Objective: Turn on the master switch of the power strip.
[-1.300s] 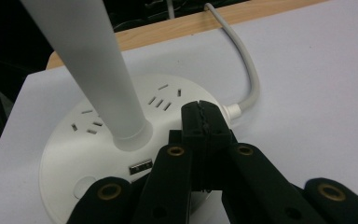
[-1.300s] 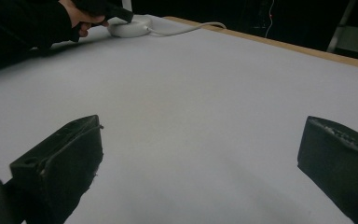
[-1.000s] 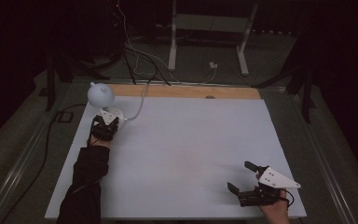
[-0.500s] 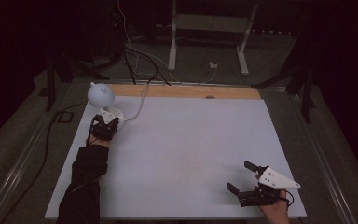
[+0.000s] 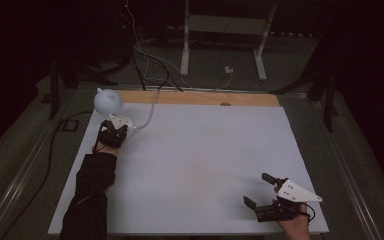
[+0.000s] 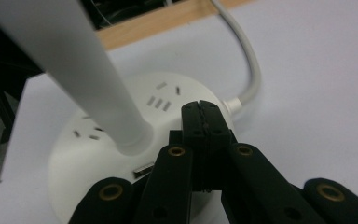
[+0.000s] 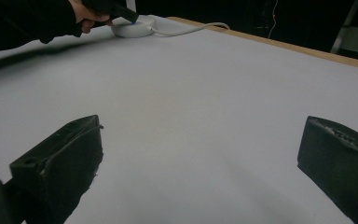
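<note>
At the far left corner of the white table (image 5: pixel 195 165), seen from the high view, stands a white desk lamp (image 5: pixel 108 101) on a round base with a cable curving off toward the wooden far edge; the left gripper (image 5: pixel 114 131) rests right against that base, probably to press a switch or nudge the lamp; the right gripper (image 5: pixel 265 192) waits well apart at the near right, jaws spread, apparently idle and out of the way.

From the left gripper view, the left gripper's jaws are pressed together with nothing between them, tips laid on the round lamp base (image 6: pixel 88 140) just beside the slanting stem (image 6: pixel 74 65); small socket slots mark the base top; no brand or writing can be read.

Across the right gripper view, the right gripper's two black jaws stand wide apart over bare table; the lamp base sits far off at top left, with the other hand (image 7: pixel 91 16) at it; no label is legible.
</note>
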